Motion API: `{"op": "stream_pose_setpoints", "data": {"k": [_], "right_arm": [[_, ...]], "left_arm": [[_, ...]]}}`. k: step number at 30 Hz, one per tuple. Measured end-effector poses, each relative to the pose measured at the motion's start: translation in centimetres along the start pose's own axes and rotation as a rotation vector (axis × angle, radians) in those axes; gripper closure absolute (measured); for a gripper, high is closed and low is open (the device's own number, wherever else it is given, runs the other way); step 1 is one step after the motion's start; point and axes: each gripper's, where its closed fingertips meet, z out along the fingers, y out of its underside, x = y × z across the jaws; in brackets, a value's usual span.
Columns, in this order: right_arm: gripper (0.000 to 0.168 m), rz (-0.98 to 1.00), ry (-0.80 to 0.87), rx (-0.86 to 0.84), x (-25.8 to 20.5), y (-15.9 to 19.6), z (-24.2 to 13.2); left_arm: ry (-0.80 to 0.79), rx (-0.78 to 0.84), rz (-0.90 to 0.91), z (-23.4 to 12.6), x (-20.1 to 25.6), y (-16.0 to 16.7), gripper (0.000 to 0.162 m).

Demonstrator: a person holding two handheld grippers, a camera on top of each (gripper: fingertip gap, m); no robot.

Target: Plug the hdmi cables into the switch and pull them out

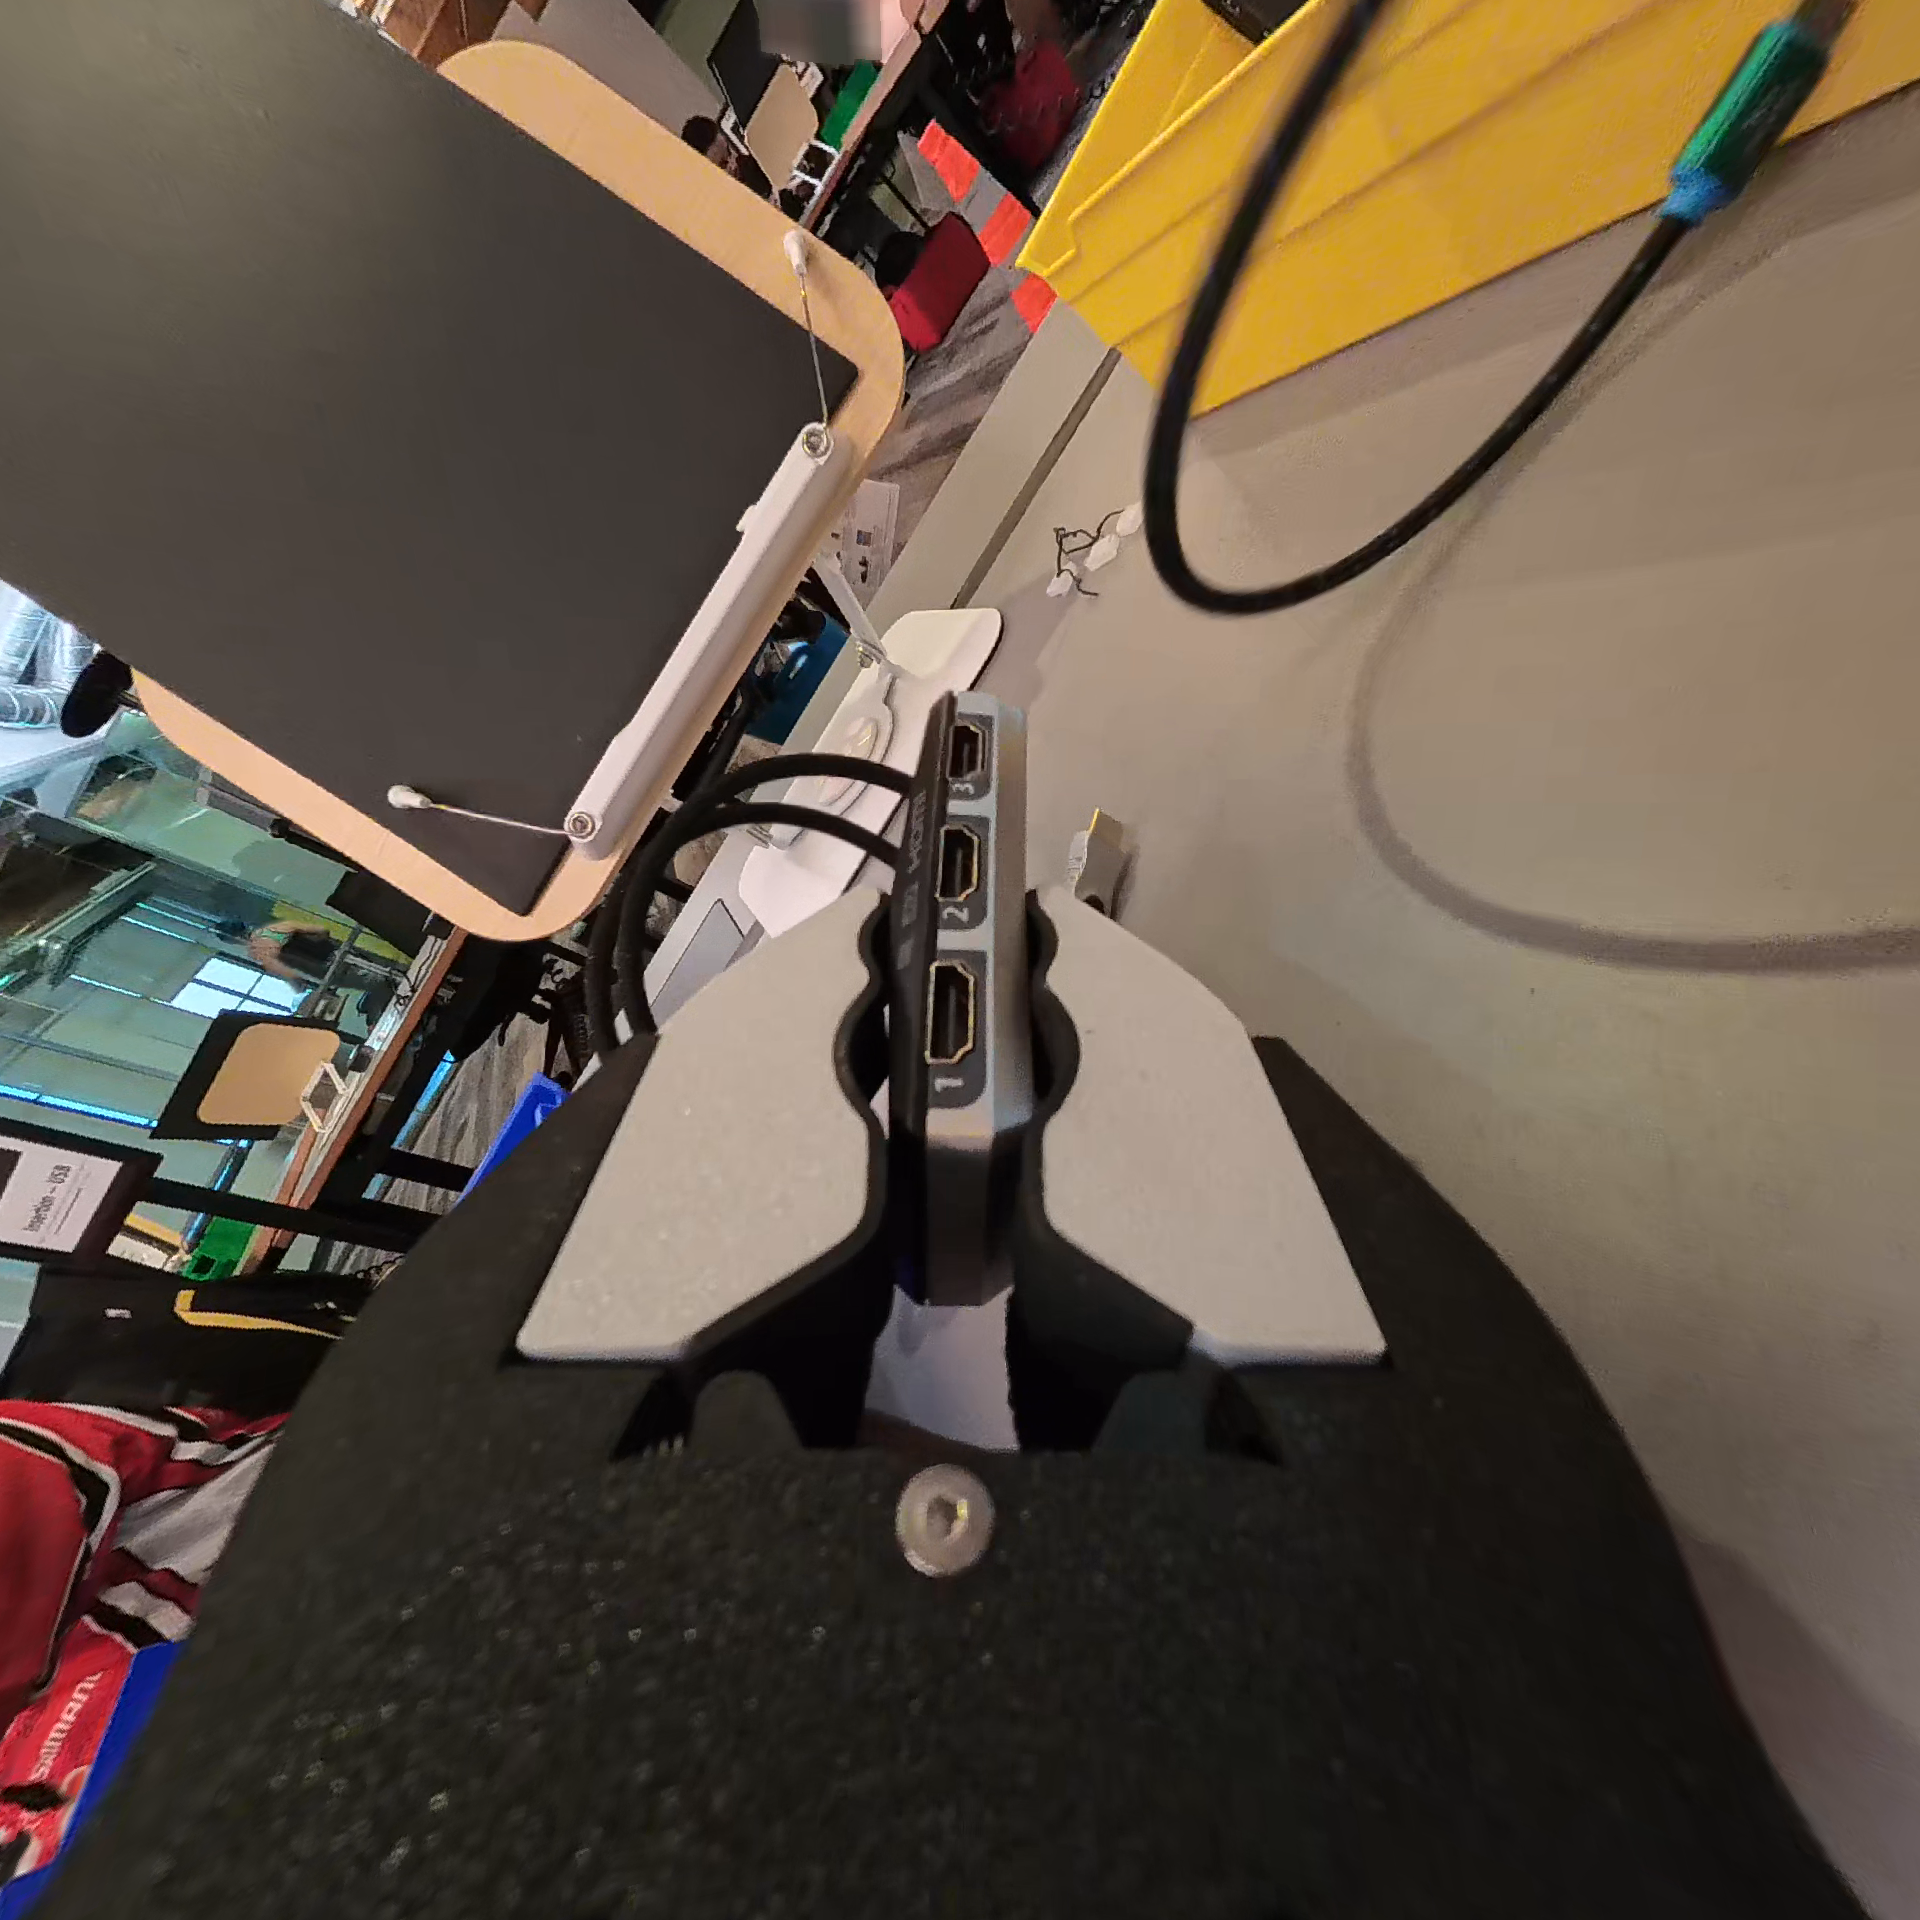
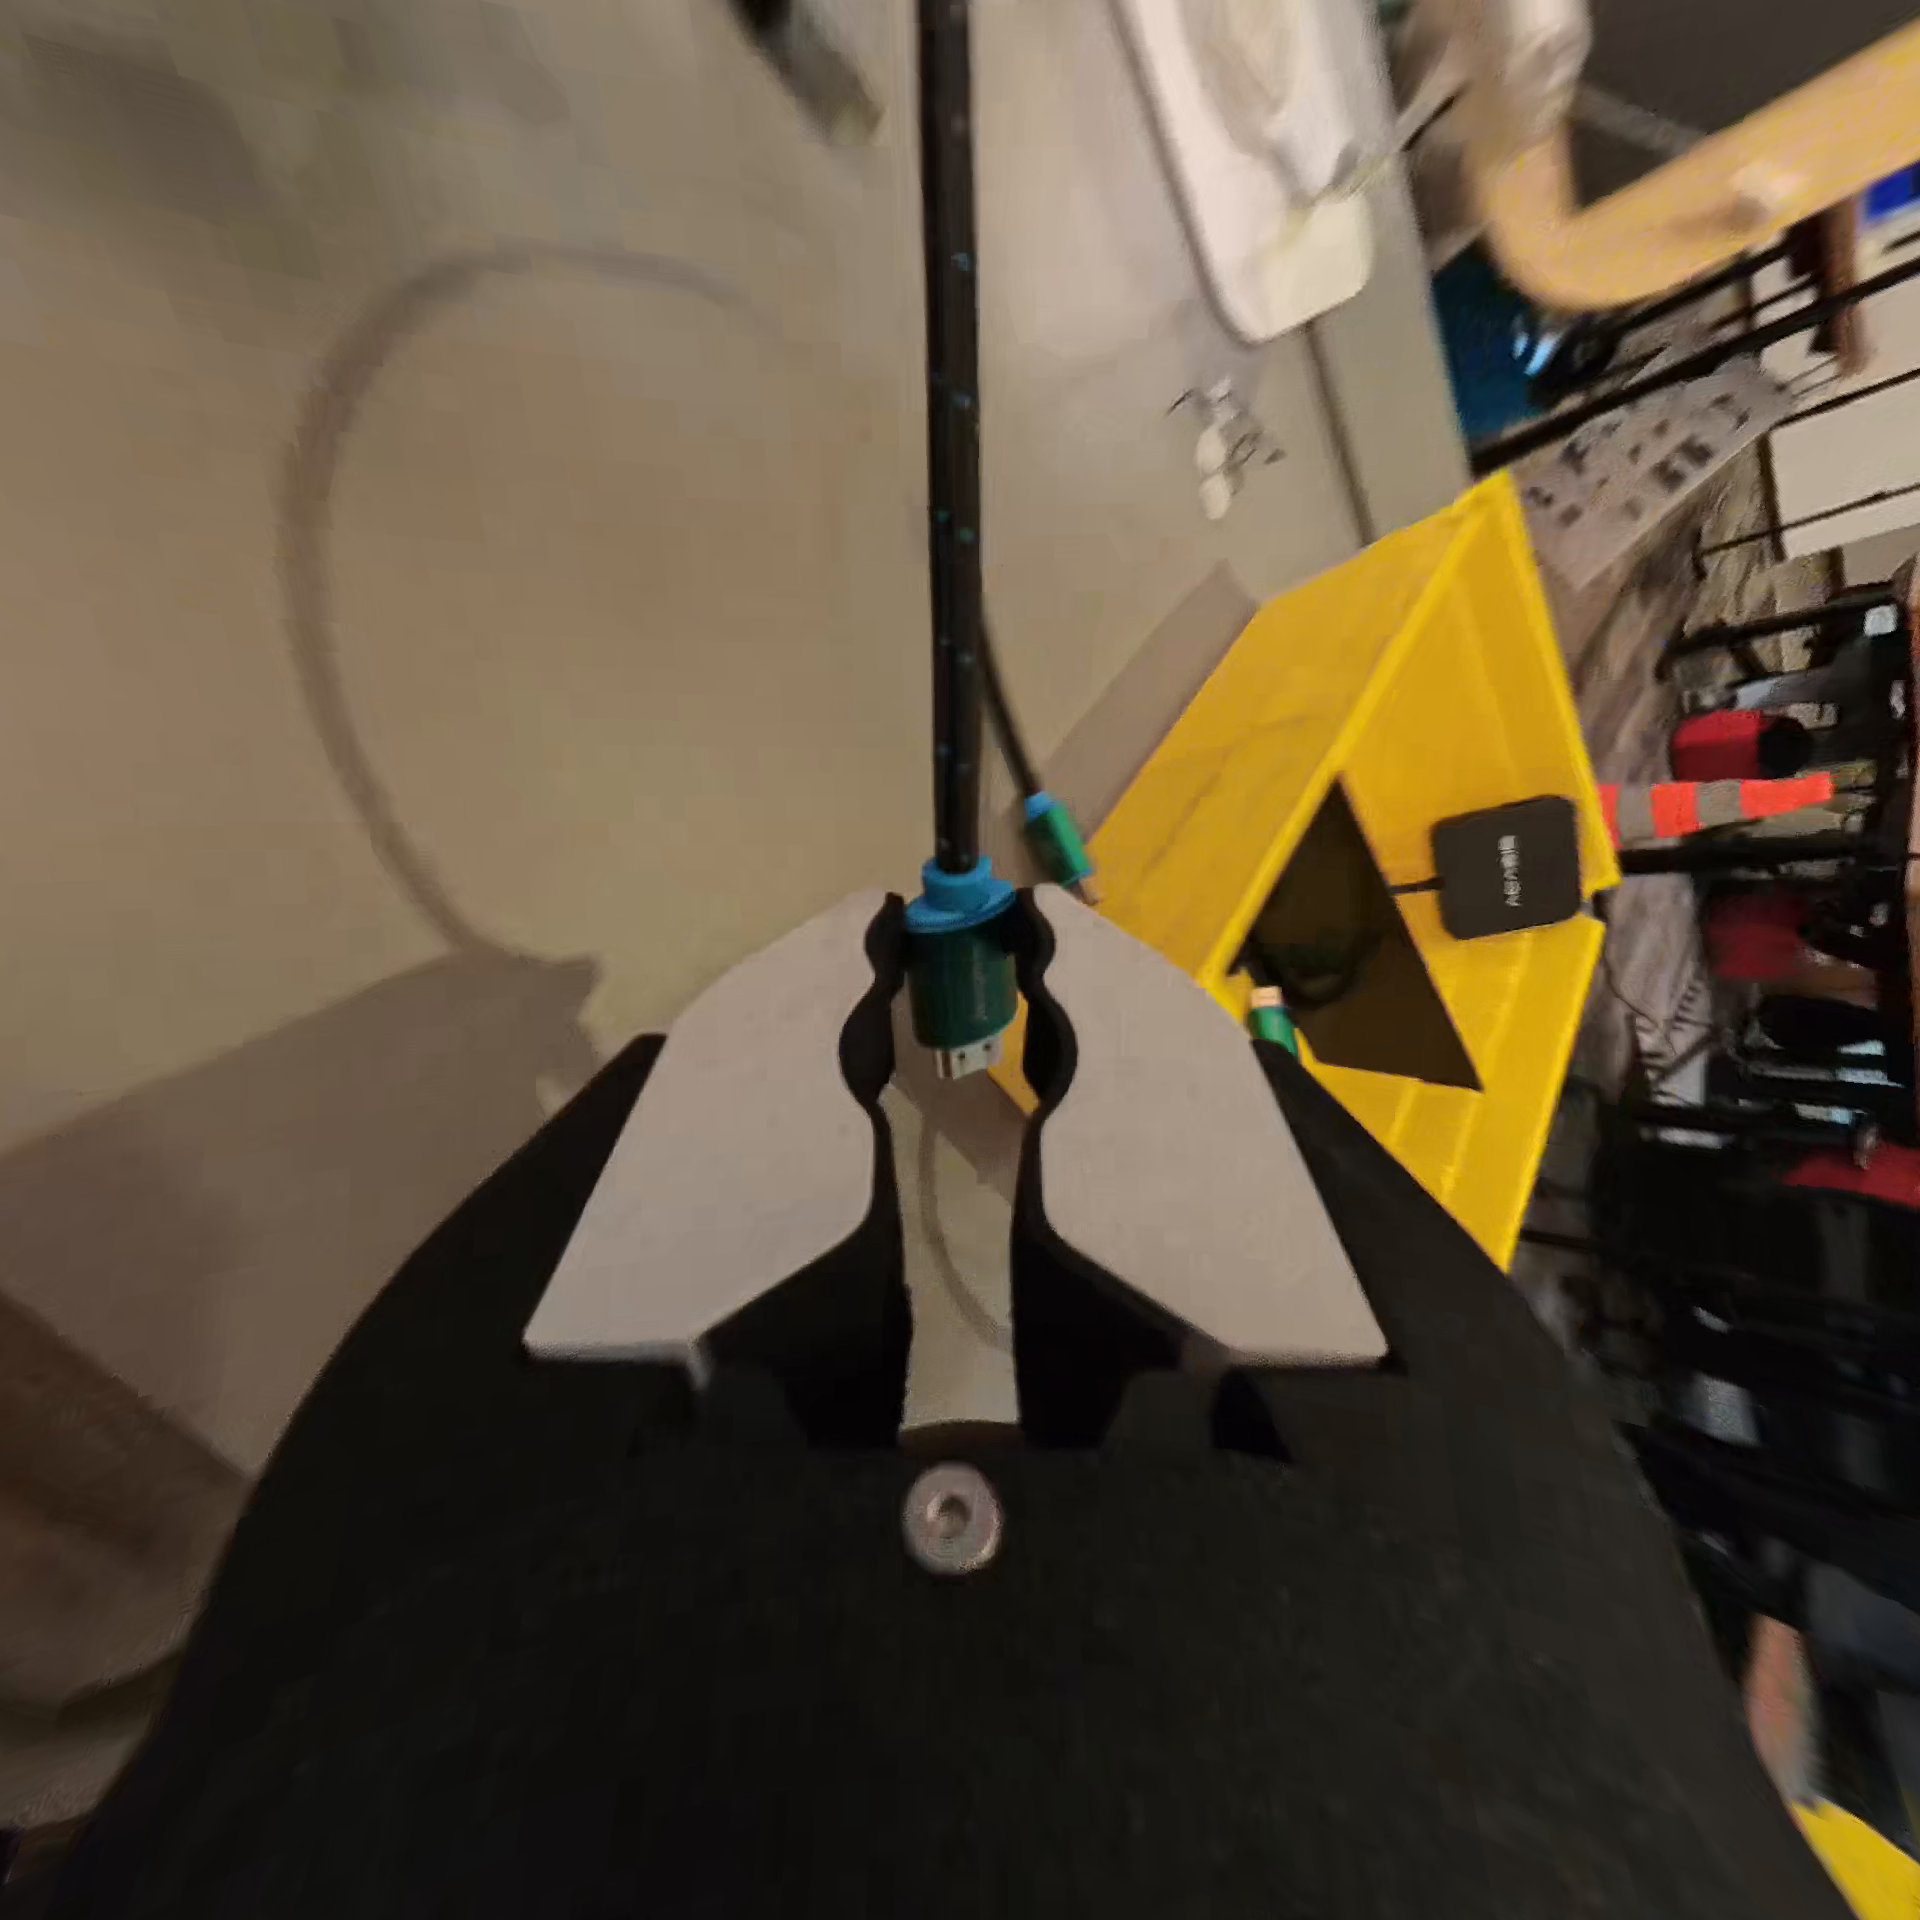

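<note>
My left gripper (image 1: 956, 914) is shut on the grey HDMI switch (image 1: 961, 997), held on edge above the table, its three empty ports facing me. Its own black cables (image 1: 665, 862) loop off to the left. My right gripper (image 2: 958, 914) is shut on a green HDMI plug (image 2: 961, 987) with a blue collar; its metal tip points back toward the camera and its black braided cable (image 2: 954, 468) runs straight away. That same plug (image 1: 1745, 114) and looping cable (image 1: 1351, 520) show at the top right of the left wrist view, away from the switch.
A yellow bin (image 2: 1382, 862) stands on the grey table (image 1: 1558, 1143), with two more green plugs (image 2: 1055, 842) beside it and a black box (image 2: 1507, 878) on it. A white lamp base (image 1: 914, 665) and a dark wood-framed board (image 1: 364, 436) stand behind the switch. A loose connector (image 1: 1096, 852) lies near it. My hands' fingertips stand some 25 cm from each other. My right tips are about 25 cm from the loose connector (image 1: 1096, 852), my left tips only 12 cm. My right wrist view (image 2: 834, 62) looks at it from another angle.
</note>
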Motion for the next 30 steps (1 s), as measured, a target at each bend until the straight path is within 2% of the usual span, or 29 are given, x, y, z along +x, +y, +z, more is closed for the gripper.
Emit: {"op": "stream_pose_setpoints", "data": {"k": [1, 3, 8, 12, 13, 19, 23, 27, 30], "right_arm": [[0.149, 0.044, -0.009, 0.045, 1.0, -0.4, -1.7], [0.15, 0.111, 0.018, 0.084, 4.4, 0.0, -4.8], [0.153, 0.026, 0.288, -0.064, 14.4, 4.9, -10.3], [0.156, -0.052, 0.42, -0.092, 18.5, 5.1, -12.8], [0.156, -0.054, 0.449, -0.077, 19.3, 4.7, -13.5], [0.157, 0.148, 0.338, 0.253, 19.9, -0.5, -16.1], [0.157, 0.155, 0.457, 0.21, 23.1, 0.6, -17.8], [0.158, 0.03, 0.675, 0.064, 26.7, 2.6, -19.6], [0.158, -0.099, 0.695, -0.003, 26.5, 3.2, -17.5]], "left_arm": [[0.003, -0.001, 0.004, 0.0, 0.1, 0.0, 0.139], [0.006, -0.001, 0.012, 0.0, 0.2, 0.0, 0.139], [0.017, 0.0, 0.055, -0.1, 0.8, -0.2, 0.139], [0.021, -0.002, 0.065, -0.1, 0.9, -0.3, 0.14], [0.022, -0.003, 0.067, -0.1, 0.9, -0.3, 0.14], [0.025, -0.002, 0.068, -0.2, 1.0, -0.3, 0.14], [0.028, 0.0, 0.068, -0.3, 1.0, -0.2, 0.14], [0.031, 0.003, 0.063, -0.4, 1.0, -0.3, 0.14], [0.034, 0.003, 0.069, -0.4, 1.1, -0.4, 0.14]]}}
